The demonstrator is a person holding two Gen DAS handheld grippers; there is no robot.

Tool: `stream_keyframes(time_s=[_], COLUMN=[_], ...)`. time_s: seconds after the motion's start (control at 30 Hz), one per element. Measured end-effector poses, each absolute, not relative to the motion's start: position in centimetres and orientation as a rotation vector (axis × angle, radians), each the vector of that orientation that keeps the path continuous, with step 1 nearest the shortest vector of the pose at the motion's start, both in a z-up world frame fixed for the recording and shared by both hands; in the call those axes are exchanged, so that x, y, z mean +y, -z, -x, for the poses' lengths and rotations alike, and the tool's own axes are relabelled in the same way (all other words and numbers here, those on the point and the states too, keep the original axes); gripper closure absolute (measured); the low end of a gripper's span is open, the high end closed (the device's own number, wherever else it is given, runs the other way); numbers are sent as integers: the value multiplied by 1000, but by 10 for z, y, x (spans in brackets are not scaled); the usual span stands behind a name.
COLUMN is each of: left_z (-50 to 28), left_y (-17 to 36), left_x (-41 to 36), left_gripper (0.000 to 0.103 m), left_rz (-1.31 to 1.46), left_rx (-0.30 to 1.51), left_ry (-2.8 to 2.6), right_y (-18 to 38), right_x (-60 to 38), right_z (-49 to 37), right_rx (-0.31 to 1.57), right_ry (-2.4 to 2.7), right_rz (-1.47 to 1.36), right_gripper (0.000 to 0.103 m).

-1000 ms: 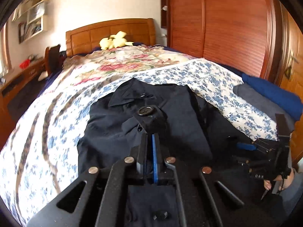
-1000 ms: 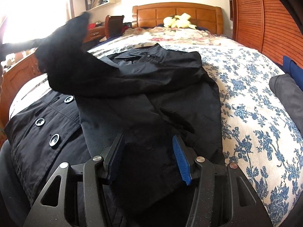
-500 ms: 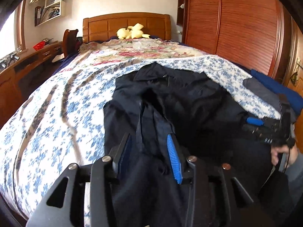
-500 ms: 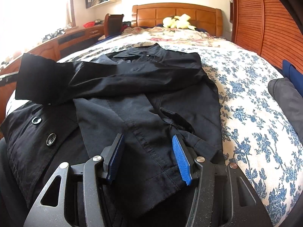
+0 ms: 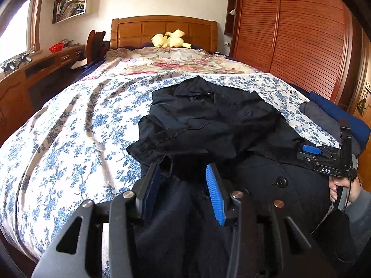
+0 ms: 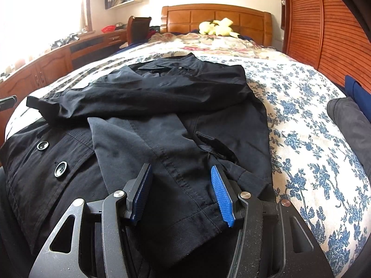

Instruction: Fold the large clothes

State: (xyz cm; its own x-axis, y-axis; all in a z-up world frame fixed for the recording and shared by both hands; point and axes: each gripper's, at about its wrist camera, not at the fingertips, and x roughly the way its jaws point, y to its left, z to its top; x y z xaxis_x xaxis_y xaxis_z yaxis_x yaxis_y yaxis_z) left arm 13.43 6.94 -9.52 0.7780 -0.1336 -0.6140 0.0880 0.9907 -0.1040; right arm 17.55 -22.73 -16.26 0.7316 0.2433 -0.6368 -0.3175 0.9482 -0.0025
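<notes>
A black buttoned coat (image 5: 208, 125) lies face up on the flowered bedspread (image 5: 69, 139), collar toward the headboard. One sleeve (image 6: 104, 102) lies folded across its chest, its cuff near my left gripper (image 5: 183, 185). That gripper is open just above the coat's edge, pads apart and pressing on nothing. The other sleeve (image 6: 167, 162) runs down the front, its cuff under my right gripper (image 6: 180, 185), which is open with its pads clear of the cloth. In the left wrist view a hand (image 5: 343, 187) holds the right gripper (image 5: 324, 159) at the far right.
A yellow plush toy (image 5: 170, 40) sits by the wooden headboard (image 5: 162, 27). Slatted wardrobe doors (image 5: 301, 34) line the right side and a wooden desk (image 5: 34, 69) the left. Folded grey and blue clothes (image 6: 347, 115) lie at the bed's right edge.
My left gripper carried the raised sleeve down toward the coat's left side, opened and let it go. The sleeve now lies flat across the chest. The right gripper stayed put.
</notes>
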Motion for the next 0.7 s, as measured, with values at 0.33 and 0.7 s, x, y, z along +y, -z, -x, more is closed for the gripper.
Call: stream_keyframes(time_s=[0.33, 0.7], left_z=[-158, -169], left_y=[109, 121], left_x=[72, 73], left_gripper=[63, 100], left_rz=[64, 100], left_rx=[690, 708], left_ry=[58, 100], right_y=[163, 163], right_x=[-227, -227], right_z=[-176, -176], right_rx=[683, 683], right_ry=[-307, -308], right_rz=[119, 117], right_gripper=[50, 49])
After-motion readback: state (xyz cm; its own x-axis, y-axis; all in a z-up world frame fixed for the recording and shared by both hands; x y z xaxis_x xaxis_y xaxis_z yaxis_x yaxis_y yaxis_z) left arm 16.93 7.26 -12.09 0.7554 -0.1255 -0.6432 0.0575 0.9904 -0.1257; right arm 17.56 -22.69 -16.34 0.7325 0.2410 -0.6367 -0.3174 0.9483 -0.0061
